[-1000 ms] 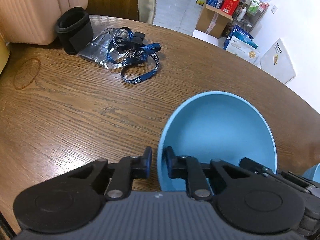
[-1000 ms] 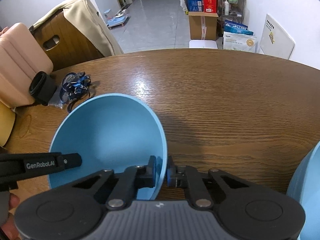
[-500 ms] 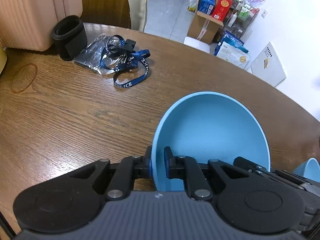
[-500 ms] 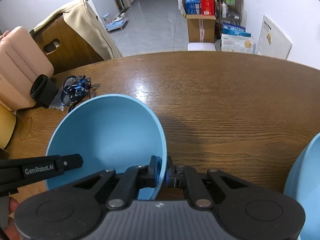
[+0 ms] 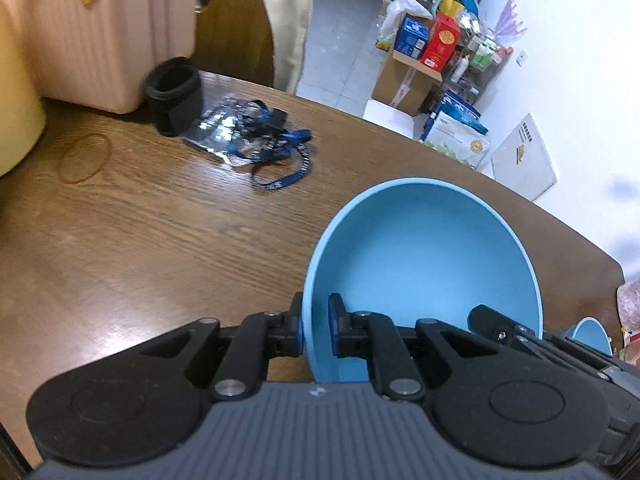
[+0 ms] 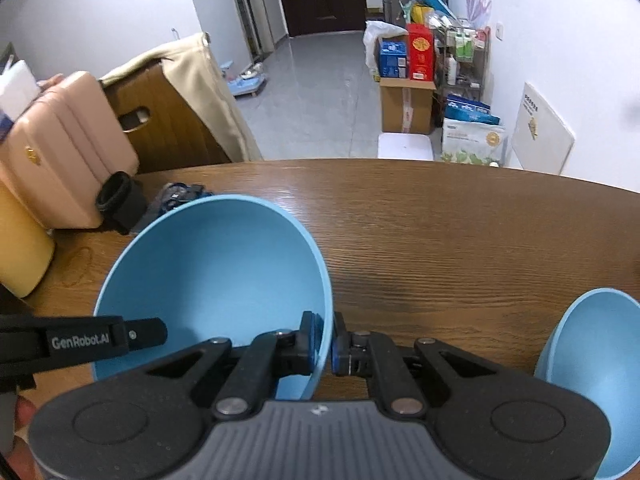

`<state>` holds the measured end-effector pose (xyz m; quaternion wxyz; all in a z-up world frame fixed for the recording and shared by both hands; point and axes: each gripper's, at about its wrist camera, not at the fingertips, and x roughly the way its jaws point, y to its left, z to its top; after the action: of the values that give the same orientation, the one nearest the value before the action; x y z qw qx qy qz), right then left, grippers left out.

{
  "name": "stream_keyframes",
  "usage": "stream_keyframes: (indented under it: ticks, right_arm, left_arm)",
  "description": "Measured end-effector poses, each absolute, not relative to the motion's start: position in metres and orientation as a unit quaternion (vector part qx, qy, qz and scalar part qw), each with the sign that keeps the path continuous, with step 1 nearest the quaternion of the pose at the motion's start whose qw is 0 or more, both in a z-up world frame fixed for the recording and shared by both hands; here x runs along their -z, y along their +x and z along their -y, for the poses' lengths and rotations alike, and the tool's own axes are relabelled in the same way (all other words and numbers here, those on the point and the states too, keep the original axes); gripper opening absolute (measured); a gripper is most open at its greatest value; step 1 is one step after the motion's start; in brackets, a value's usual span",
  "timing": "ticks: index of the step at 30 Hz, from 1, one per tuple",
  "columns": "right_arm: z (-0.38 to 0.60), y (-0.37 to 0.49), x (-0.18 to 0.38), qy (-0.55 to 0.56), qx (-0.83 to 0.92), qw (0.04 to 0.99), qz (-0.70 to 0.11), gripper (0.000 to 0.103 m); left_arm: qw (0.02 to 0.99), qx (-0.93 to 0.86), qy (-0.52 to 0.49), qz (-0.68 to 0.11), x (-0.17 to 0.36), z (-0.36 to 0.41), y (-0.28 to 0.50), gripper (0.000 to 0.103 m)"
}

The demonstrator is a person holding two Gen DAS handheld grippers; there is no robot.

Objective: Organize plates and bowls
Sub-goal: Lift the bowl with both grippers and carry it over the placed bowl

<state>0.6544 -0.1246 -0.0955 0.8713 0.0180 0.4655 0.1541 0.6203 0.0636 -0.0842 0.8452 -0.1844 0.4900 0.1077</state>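
Bowl (image 5: 424, 256) fills the lower middle of both wrist views, its rim pinched on opposite sides by the left gripper (image 5: 314, 330) and right gripper (image 6: 323, 340). Both should keep level while carrying it toward the second bowl (image 6: 592, 364) at lower right.

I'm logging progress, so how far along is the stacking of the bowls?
Nothing looks stacked yet. In hand: the left tongs and right tongs both pinch opposite rims of one big blue bowl, held tilted above the table. Left: a second blue bowl sits apart at the right, not yet nested with it.
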Motion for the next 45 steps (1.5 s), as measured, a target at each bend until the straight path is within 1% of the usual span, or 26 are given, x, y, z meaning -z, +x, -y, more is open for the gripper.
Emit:
stream_keyframes:
  ticks: [12, 30, 36, 45]
  right_arm:
    - [0.105, 0.619, 0.068, 0.004, -0.178, 0.876, -0.449, 0.008]
    - [0.07, 0.559, 0.034, -0.015, -0.189, 0.878, -0.44, 0.007]
    - [0.054, 0.538, 0.017, -0.028, -0.193, 0.881, -0.431, 0.007]
    - [0.015, 0.512, 0.008, -0.046, -0.207, 0.879, -0.428, 0.007]
  left_arm:
    - [0.855, -0.123, -0.195, -0.464, 0.057, -0.082, 0.579, 0.012]
    - [0.863, -0.114, -0.202, -0.449, 0.03, -0.115, 0.513, 0.012]
    - [0.868, -0.112, -0.198, -0.441, 0.016, -0.129, 0.488, 0.012]
    - [0.868, -0.128, -0.197, -0.438, 0.008, -0.157, 0.458, 0.012]
